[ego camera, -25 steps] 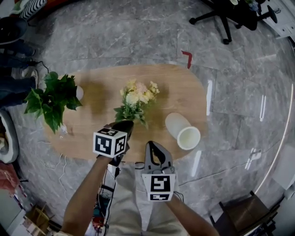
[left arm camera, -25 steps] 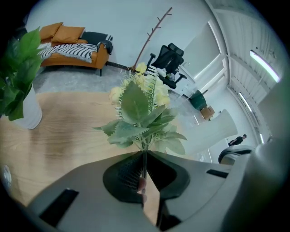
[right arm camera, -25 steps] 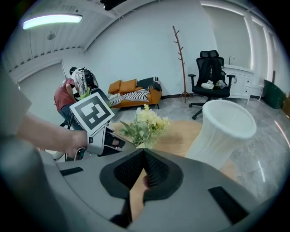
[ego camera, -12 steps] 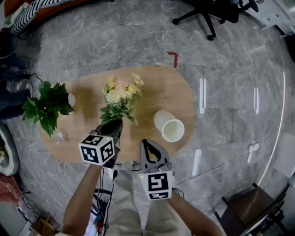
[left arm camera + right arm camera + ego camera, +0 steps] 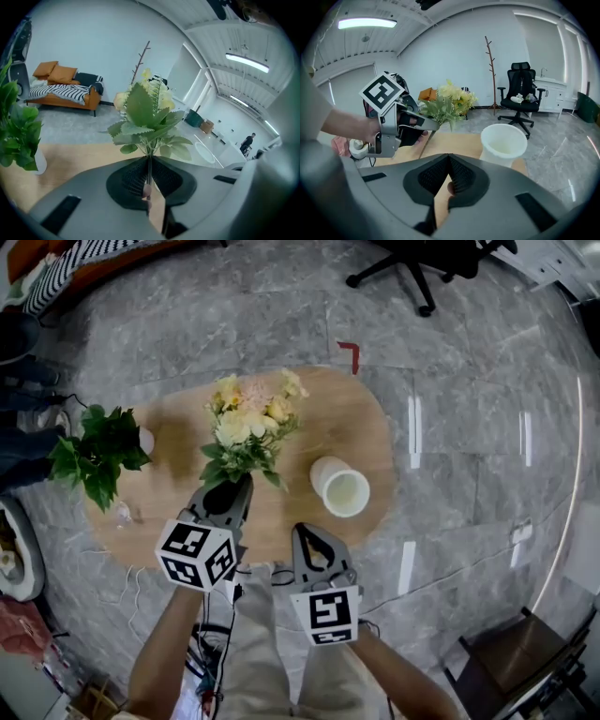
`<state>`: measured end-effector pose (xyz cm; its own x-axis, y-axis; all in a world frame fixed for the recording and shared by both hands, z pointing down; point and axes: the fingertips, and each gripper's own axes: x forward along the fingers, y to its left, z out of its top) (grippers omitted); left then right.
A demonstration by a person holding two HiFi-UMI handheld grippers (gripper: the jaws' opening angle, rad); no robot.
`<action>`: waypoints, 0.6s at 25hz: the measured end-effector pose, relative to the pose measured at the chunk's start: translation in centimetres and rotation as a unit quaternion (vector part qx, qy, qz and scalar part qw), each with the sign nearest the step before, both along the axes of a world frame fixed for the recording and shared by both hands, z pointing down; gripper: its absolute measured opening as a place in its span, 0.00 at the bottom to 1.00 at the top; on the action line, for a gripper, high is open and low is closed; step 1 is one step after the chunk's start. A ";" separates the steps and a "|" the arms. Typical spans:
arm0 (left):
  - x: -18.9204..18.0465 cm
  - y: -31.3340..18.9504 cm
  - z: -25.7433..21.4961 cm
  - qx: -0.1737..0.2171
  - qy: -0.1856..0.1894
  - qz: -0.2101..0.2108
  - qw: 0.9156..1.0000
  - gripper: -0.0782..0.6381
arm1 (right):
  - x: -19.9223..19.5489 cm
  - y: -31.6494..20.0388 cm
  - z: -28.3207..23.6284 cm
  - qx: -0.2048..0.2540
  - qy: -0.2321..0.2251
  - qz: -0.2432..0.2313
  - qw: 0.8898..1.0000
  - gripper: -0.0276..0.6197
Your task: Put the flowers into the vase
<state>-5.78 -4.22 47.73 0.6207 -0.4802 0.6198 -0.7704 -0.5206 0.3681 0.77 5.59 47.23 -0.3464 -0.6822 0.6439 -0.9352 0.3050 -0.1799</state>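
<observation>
**Left jaws pinched on the stems, right jaws closed on nothing**

The person holds both bare forearms out in front, a gripper in each hand. The left gripper [image 5: 234, 488] points forward and downward, its jaws clamped on the thin stems of the flowers [image 5: 246, 423], whose heads stand out beyond the tips. Its marker cube [image 5: 195, 554] sits at a slant. The right gripper [image 5: 306, 532] is just beside it, drawn a little nearer the body and also angled downward. Its jaws are pressed together with nothing between them.
</observation>
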 end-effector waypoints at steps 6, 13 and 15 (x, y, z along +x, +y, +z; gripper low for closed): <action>1.5 -0.2 -3.1 0.039 0.011 0.009 0.999 0.15 | 0.8 0.3 -1.0 0.014 -0.003 -0.010 1.000 0.05; 3.9 -1.1 -6.5 0.081 0.041 0.014 0.996 0.15 | 2.3 1.3 -1.6 0.031 -0.011 -0.009 0.999 0.05; 4.8 -1.4 -7.4 0.088 0.054 0.013 0.995 0.16 | 3.0 1.9 -1.4 0.028 -0.007 -0.011 1.000 0.05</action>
<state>-1.03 -5.60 40.36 0.6931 -0.5583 0.4559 -0.7163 -0.6043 0.3489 3.79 7.47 45.85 -0.3705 -0.7087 0.6004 -0.9256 0.3359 -0.1746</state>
